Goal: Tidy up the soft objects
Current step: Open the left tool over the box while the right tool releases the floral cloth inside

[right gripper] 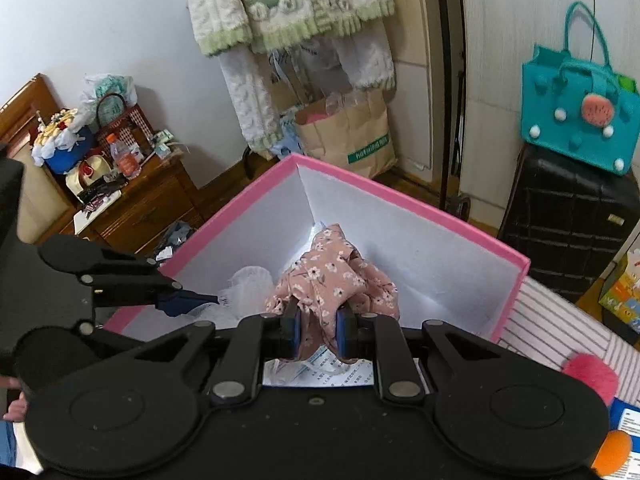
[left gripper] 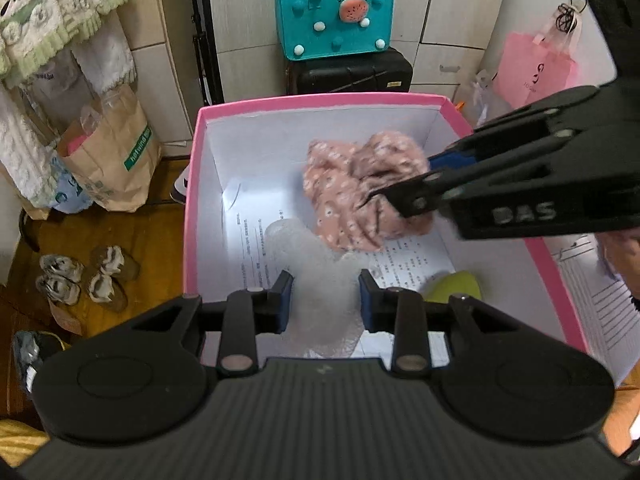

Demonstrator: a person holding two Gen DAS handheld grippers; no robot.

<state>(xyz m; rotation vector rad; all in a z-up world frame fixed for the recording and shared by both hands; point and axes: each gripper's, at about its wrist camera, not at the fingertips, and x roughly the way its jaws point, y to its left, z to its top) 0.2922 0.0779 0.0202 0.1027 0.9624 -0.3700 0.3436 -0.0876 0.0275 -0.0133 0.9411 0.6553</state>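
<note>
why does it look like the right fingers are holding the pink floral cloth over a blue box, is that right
Not quite: the box is pink-rimmed with white walls, not blue, as the right wrist view shows. The rest holds: the right gripper has its fingers shut on the pink floral cloth over that box.

Floral cloth and mesh bundle inside box, cloth farther back.

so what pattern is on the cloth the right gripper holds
Dusty pink cloth with small white flowers, clearest in the right wrist view.
</note>
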